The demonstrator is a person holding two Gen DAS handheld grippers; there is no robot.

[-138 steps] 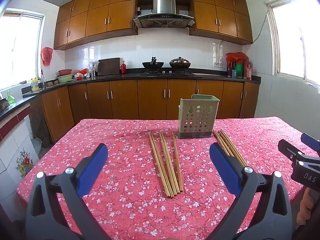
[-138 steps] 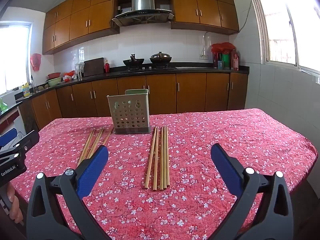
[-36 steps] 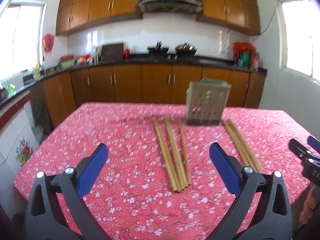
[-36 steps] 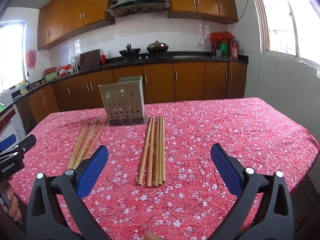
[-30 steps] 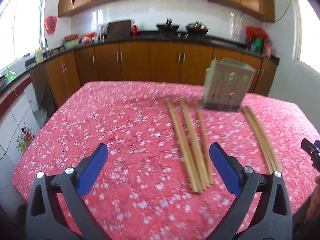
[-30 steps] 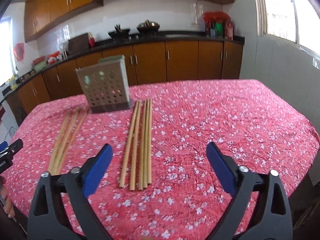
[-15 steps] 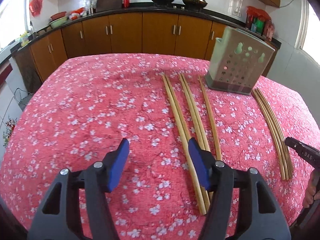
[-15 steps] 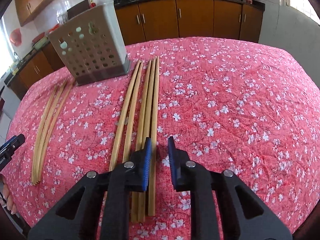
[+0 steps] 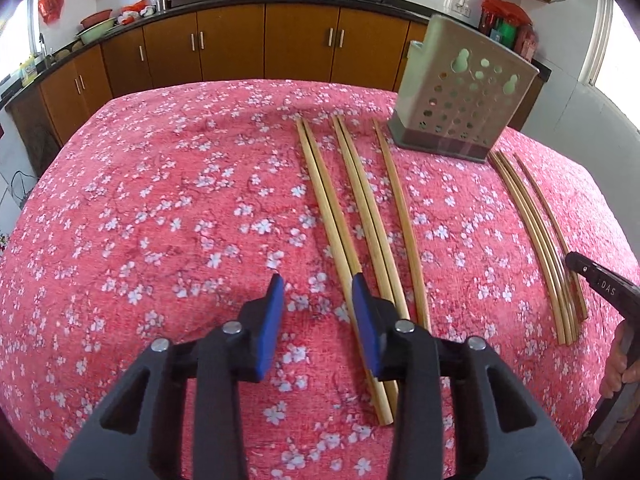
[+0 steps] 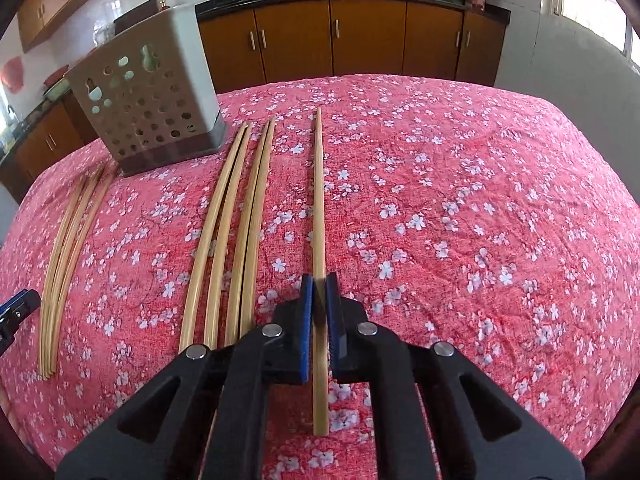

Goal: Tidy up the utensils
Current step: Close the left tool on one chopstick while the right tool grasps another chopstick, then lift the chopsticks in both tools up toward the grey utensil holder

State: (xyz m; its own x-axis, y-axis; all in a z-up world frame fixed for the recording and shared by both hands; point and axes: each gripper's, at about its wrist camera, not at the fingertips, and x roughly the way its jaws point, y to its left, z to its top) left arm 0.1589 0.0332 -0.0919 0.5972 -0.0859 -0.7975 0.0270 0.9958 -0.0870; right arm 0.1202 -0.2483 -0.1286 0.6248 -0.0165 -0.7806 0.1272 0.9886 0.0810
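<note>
Right gripper [image 10: 319, 298] has clamped onto the rightmost chopstick [image 10: 319, 200], pulled apart from its four neighbours [image 10: 236, 220] on the tablecloth [image 10: 460, 220]. Left gripper [image 9: 318, 300], half-closed and empty, has dropped beside its own bundle [image 9: 352, 216]. Pickup has begun; the perforated holder [image 10: 152, 100] awaits.

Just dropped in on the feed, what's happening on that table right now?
Chopsticks are being sorted toward the perforated holder on the red floral tablecloth. The right gripper has shut on one chopstick, set apart from its four neighbours. The left gripper is open, with no chopstick between its fingers, at the near end of the other group.
</note>
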